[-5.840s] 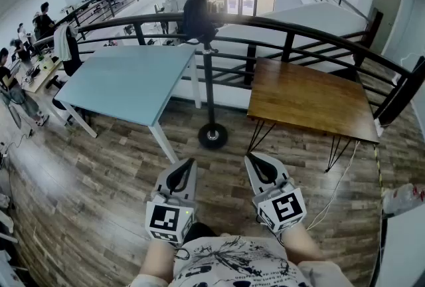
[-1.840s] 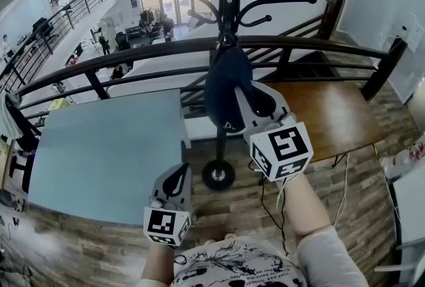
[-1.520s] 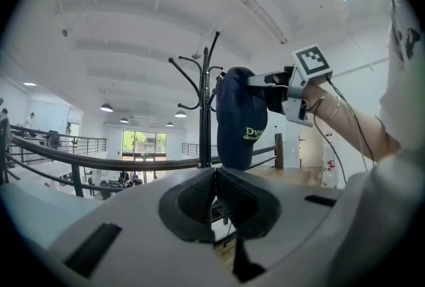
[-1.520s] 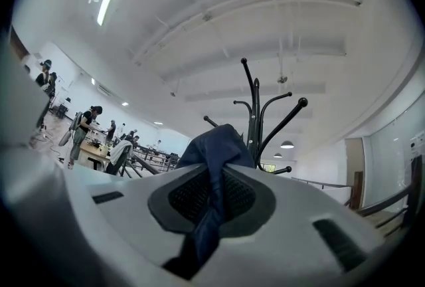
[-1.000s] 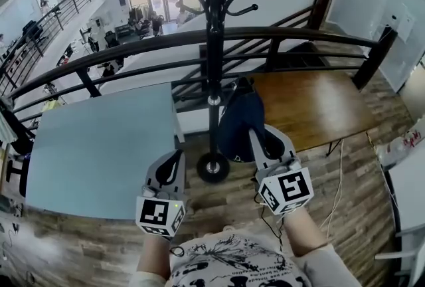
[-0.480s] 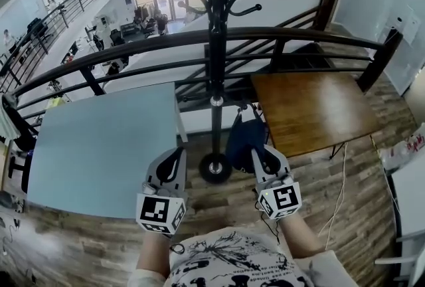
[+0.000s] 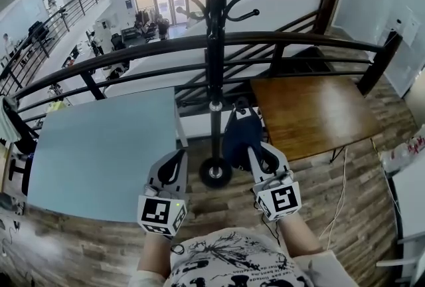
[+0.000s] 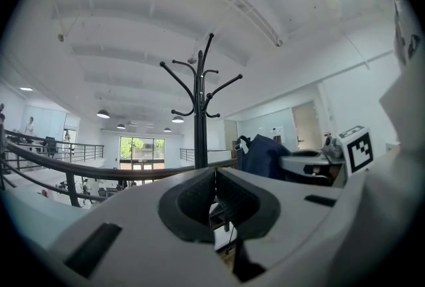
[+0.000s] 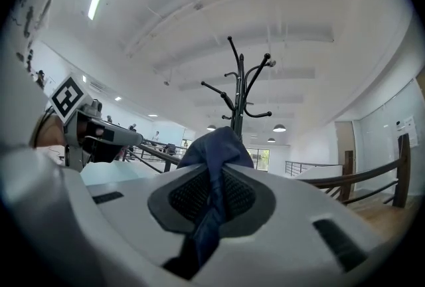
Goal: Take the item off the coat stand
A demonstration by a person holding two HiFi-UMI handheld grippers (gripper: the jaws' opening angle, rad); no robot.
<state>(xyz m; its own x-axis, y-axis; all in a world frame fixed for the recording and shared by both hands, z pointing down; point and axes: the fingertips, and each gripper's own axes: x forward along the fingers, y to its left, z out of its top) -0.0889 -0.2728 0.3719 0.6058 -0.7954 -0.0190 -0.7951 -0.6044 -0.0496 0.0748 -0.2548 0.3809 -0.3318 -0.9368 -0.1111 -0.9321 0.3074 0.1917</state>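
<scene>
The black coat stand (image 7: pixel 213 46) rises in front of me, its hooks bare; it also shows in the left gripper view (image 8: pixel 198 113) and the right gripper view (image 9: pixel 240 93). My right gripper (image 7: pixel 252 149) is shut on a dark blue cloth item (image 7: pixel 238 135), which hangs free of the stand, to the right of the pole. In the right gripper view the blue cloth (image 9: pixel 211 166) is pinched between the jaws. My left gripper (image 7: pixel 170 169) is shut with nothing in it, held low to the left of the stand's round base (image 7: pixel 214 173).
A light blue table (image 7: pixel 99 146) stands at the left and a brown wooden table (image 7: pixel 312 113) at the right, both behind a black railing (image 7: pixel 133 53). A white cable (image 7: pixel 339 166) trails on the wooden floor at the right.
The blue cloth item has come off the stand's hook and travelled down and toward me in the right gripper. Over the last second it has hardly moved. The left gripper has stayed low.
</scene>
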